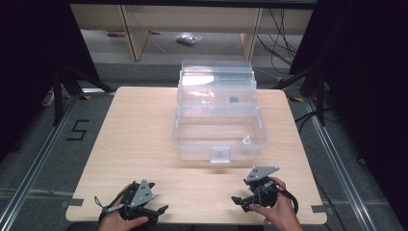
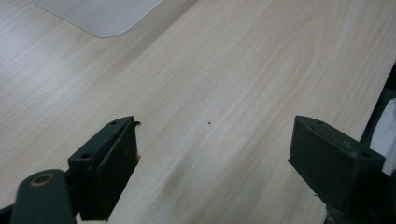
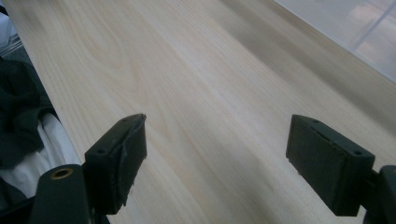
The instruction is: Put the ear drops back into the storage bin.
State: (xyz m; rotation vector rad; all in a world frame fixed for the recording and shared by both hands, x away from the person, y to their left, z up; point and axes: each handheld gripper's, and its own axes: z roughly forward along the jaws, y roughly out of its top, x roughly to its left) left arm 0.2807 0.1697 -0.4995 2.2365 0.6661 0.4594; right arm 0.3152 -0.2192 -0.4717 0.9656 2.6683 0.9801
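Observation:
A clear plastic box [image 1: 219,120] with tiered trays folded back stands open at the middle of the wooden table [image 1: 139,144]. A small clear piece [image 1: 246,140] sits inside its front right corner, and a dark item [image 1: 234,100] lies in an upper tray. My left gripper [image 1: 156,211] rests at the near left edge, held by a hand, jaws wide apart over bare wood [image 2: 215,126]. My right gripper [image 1: 240,202] sits at the near right, also open with nothing between its jaws [image 3: 215,140]. A corner of the box [image 2: 100,16] and its wall [image 3: 355,28] appear in the gripper views.
A latch tab [image 1: 220,155] juts from the box's front wall. Black stands [image 1: 62,82] flank the table on both sides. Beyond the table is a shelf frame [image 1: 132,29] with a small bag [image 1: 188,38] on the floor. Bare wood lies between the grippers and the box.

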